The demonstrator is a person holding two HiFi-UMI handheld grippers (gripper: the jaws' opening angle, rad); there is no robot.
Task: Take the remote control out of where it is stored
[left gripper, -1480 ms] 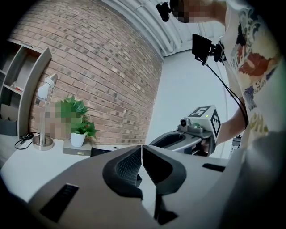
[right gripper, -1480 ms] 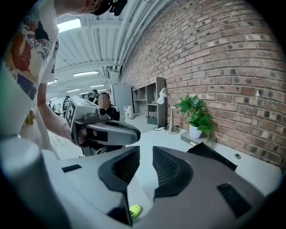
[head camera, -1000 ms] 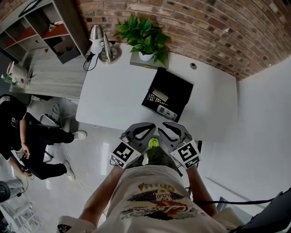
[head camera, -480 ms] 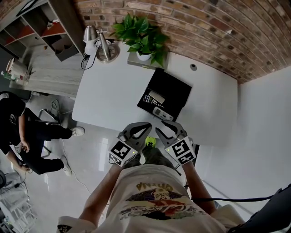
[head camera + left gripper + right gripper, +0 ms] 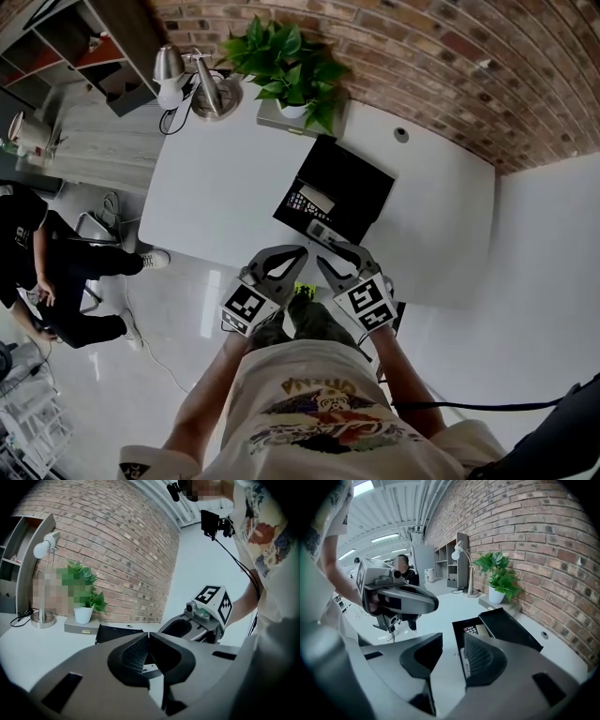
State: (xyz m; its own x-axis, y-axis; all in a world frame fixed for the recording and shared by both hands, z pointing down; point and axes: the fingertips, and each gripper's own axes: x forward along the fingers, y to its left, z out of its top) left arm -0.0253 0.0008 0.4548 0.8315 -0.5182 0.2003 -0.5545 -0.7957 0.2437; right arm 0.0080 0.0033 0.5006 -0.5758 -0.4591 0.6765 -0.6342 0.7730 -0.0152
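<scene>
An open black box (image 5: 354, 184) lies on the white table (image 5: 225, 187), its lid (image 5: 508, 627) folded back. Inside are a calculator (image 5: 298, 201) and a pale remote control (image 5: 320, 231) at the near end. In the right gripper view the remote (image 5: 462, 662) shows as a strip beside one jaw. My right gripper (image 5: 335, 253) hovers over the box's near edge. It is open, its jaws have just been opening, and nothing is between them (image 5: 453, 641). My left gripper (image 5: 298, 253) is shut and empty, just left of the box (image 5: 149, 634).
A potted plant (image 5: 286, 70) and a desk lamp (image 5: 202, 80) stand at the table's far edge by the brick wall. A shelf unit (image 5: 94, 47) is at the far left. A person in black (image 5: 37, 272) sits left of the table. A cable hole (image 5: 401, 134) is at the far right.
Both grippers have moved forward and down from in front of the table to the box's near edge. The right jaws stand wider apart than a second ago.
</scene>
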